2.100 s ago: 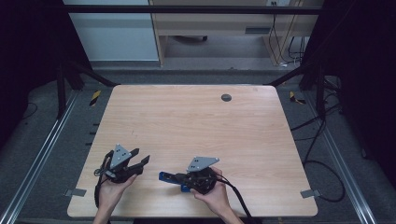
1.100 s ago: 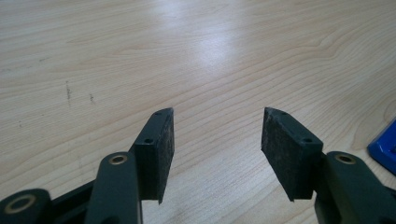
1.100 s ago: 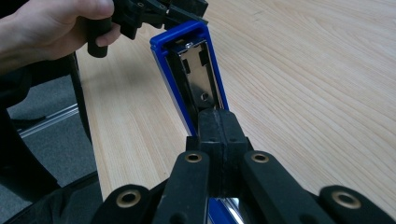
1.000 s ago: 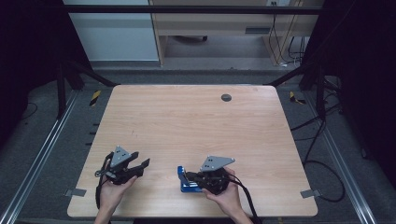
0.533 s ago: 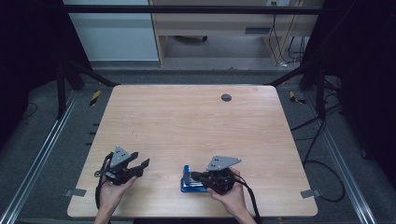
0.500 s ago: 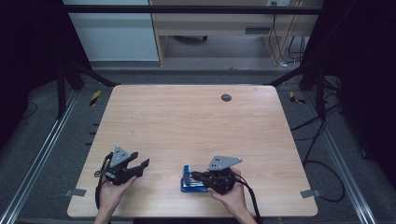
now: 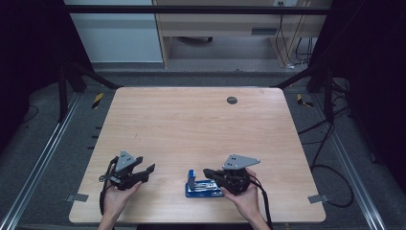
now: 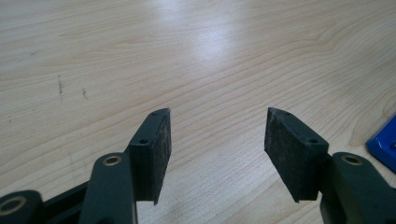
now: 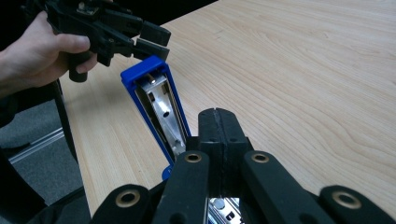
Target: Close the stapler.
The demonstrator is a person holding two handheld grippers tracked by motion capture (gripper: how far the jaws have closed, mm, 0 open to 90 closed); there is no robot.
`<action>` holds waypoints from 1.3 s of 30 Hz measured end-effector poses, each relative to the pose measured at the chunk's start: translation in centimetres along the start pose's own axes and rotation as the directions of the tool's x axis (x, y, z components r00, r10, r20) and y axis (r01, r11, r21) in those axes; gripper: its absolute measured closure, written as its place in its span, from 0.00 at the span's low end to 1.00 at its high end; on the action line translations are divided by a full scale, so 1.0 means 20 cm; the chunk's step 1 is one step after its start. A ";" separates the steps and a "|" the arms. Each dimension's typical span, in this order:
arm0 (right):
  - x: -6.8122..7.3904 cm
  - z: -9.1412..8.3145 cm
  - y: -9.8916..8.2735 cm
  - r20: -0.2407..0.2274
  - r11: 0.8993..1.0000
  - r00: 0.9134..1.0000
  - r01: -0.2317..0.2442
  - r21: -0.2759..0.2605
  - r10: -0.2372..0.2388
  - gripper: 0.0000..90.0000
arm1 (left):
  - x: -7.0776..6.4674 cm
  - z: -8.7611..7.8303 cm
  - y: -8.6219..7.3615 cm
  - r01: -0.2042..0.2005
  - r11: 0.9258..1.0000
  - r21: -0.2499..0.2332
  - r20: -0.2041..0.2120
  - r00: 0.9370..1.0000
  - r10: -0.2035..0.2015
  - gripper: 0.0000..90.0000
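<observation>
Apparently right claw (image 9: 218,122) shut beside blue stapler (image 9: 156,108).

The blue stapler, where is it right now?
In the high view the blue stapler lies opened up near the front edge of the table, just left of the right claw and well right of the left claw.

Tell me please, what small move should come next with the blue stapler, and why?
Probably the left hand-held gripper should move toward the blue stapler and take its raised blue top. Its jaws stand open with nothing between them, and it is apart from the stapler. The right hand-held gripper has its jaws shut by the stapler's rear end, and the stapler stands open on the table.
</observation>
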State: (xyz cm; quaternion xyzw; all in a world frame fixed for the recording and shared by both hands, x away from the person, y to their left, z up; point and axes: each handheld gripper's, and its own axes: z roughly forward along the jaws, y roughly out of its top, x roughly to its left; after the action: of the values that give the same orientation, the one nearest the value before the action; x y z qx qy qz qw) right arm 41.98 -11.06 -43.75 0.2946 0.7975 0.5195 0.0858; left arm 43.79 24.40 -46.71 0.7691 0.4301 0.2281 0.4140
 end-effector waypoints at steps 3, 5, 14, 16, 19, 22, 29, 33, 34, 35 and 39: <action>0.00 -0.02 0.02 0.005 1.000 1.000 -0.005 -0.011 0.005 1.00 | 0.00 0.00 0.00 0.006 1.000 0.002 -0.001 1.000 -0.006 0.46; 0.01 -0.03 0.04 0.002 1.000 1.000 -0.002 -0.022 0.002 1.00 | 0.00 0.00 0.00 0.007 1.000 0.003 -0.003 1.000 -0.007 0.46; 0.09 -0.04 0.15 -0.013 0.997 1.000 0.017 -0.073 -0.018 1.00 | 0.00 0.00 0.00 0.009 1.000 -0.002 -0.003 1.000 -0.009 0.45; 0.11 -0.04 0.17 -0.014 0.997 1.000 0.019 -0.077 -0.021 1.00 | 0.00 0.00 -0.01 0.011 1.000 -0.002 -0.002 1.000 -0.011 0.45; 0.13 -0.04 0.20 -0.017 0.996 0.999 0.025 -0.087 -0.027 1.00 | 0.00 0.00 0.00 0.011 1.000 -0.003 -0.004 1.000 -0.011 0.45; 0.16 -0.03 0.22 -0.028 0.995 0.999 0.033 -0.092 -0.036 1.00 | 0.00 0.00 0.00 0.009 1.000 -0.001 -0.004 1.000 -0.009 0.45; 0.20 0.01 0.23 -0.050 0.996 0.997 0.048 -0.069 -0.052 1.00 | 0.00 0.00 0.00 0.009 1.000 0.002 -0.003 1.000 -0.009 0.45; 0.22 0.05 0.23 -0.052 0.997 0.996 0.065 -0.043 -0.067 1.00 | 0.00 0.00 -0.01 0.009 1.000 0.001 -0.004 1.000 -0.009 0.45; 0.23 0.06 0.23 -0.045 0.997 0.996 0.074 -0.030 -0.075 1.00 | 0.00 0.00 0.00 0.011 1.000 0.000 -0.004 1.000 -0.011 0.45; 0.23 0.07 0.23 -0.042 0.997 0.996 0.075 -0.024 -0.076 1.00 | 0.00 0.00 0.00 0.012 1.000 -0.002 -0.003 1.000 -0.012 0.45; 0.23 0.08 0.22 -0.033 0.996 0.996 0.086 0.000 -0.086 1.00 | 0.00 0.00 0.00 0.011 1.000 0.000 -0.003 1.000 -0.011 0.45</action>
State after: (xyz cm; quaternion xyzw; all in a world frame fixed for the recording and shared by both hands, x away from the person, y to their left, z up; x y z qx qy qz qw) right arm 40.61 -6.06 -39.88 0.2516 0.8110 0.5197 0.0947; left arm 43.71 24.42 -46.77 0.7663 0.4350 0.2268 0.4149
